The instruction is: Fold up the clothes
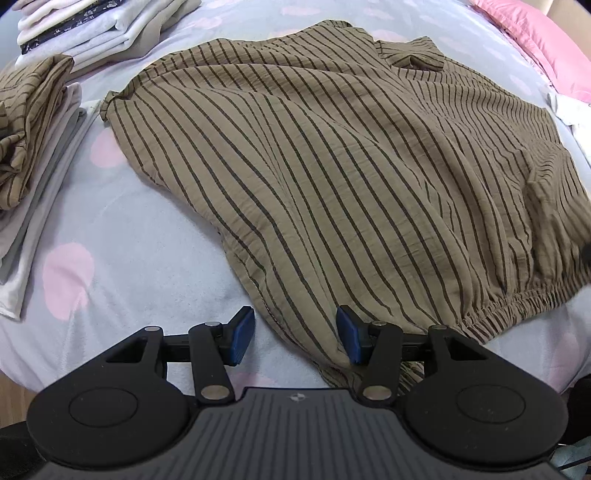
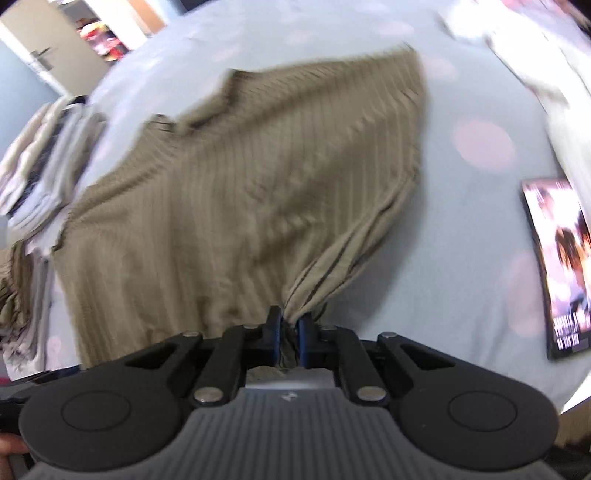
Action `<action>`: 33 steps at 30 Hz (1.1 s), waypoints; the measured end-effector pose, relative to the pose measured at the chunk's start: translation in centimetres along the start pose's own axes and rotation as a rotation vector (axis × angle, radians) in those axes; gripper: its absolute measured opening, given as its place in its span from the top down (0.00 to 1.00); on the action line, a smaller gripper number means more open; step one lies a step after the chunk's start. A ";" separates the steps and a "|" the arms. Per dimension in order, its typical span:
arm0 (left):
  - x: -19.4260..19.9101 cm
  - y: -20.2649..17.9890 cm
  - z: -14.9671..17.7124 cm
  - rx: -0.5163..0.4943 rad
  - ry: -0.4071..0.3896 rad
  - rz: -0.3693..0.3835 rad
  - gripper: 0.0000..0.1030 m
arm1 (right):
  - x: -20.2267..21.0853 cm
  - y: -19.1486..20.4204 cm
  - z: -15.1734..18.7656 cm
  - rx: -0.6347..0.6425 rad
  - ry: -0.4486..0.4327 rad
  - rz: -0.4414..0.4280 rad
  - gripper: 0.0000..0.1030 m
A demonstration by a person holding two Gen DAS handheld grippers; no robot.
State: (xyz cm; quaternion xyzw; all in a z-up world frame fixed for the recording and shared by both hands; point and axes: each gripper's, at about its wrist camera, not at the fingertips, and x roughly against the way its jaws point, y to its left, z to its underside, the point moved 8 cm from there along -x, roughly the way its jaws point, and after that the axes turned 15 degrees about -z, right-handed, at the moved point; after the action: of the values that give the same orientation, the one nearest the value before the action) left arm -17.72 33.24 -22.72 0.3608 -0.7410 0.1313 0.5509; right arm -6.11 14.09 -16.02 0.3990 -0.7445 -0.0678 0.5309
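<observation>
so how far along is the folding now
Done: folded stacks and a folded striped piece sit at the bed's left side. In hand: the striped garment lies spread; the right tool pinches its edge, the left tool is open. Left: folding it.

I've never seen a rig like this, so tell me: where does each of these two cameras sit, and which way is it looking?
Left wrist: rides on the left gripper, looking along its open fingers across the striped garment toward folded stacks.
Right wrist: rides on the right gripper, shut on bunched cloth, blurred; a bit of hand shows.
Shared: the same striped garment and the dotted bedsheet.
</observation>
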 end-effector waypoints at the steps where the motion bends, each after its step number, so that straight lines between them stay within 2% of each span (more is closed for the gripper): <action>1: 0.1 0.1 0.0 0.002 0.002 0.003 0.54 | 0.1 1.1 -0.3 0.035 -0.007 -0.007 0.90; 5: 0.5 0.6 -0.2 0.021 0.007 0.025 0.54 | -0.4 6.7 -1.4 0.173 -0.007 -0.096 0.90; 10: 1.2 2.1 -0.8 0.051 -0.006 0.028 0.54 | -1.6 12.8 -0.8 0.304 0.059 -0.246 0.91; 20: 1.3 4.9 -0.6 0.145 0.025 0.015 0.54 | -5.9 17.9 5.1 0.413 0.309 -0.325 0.91; 28: 1.8 4.9 -0.4 0.153 0.014 0.058 0.54 | -9.3 16.6 9.1 0.388 0.455 -0.280 0.91; 31: 2.1 4.7 -0.4 0.151 0.004 0.073 0.54 | -10.7 15.9 10.1 0.396 0.484 -0.255 0.90; 33: 2.4 4.5 -0.4 0.150 -0.004 0.082 0.54 | -10.8 15.9 10.1 0.398 0.485 -0.259 0.86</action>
State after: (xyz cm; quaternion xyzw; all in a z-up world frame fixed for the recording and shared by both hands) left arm -20.80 35.70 -19.48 0.3708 -0.7442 0.2083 0.5150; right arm -21.65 28.69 -19.96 0.5907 -0.5384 0.1087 0.5911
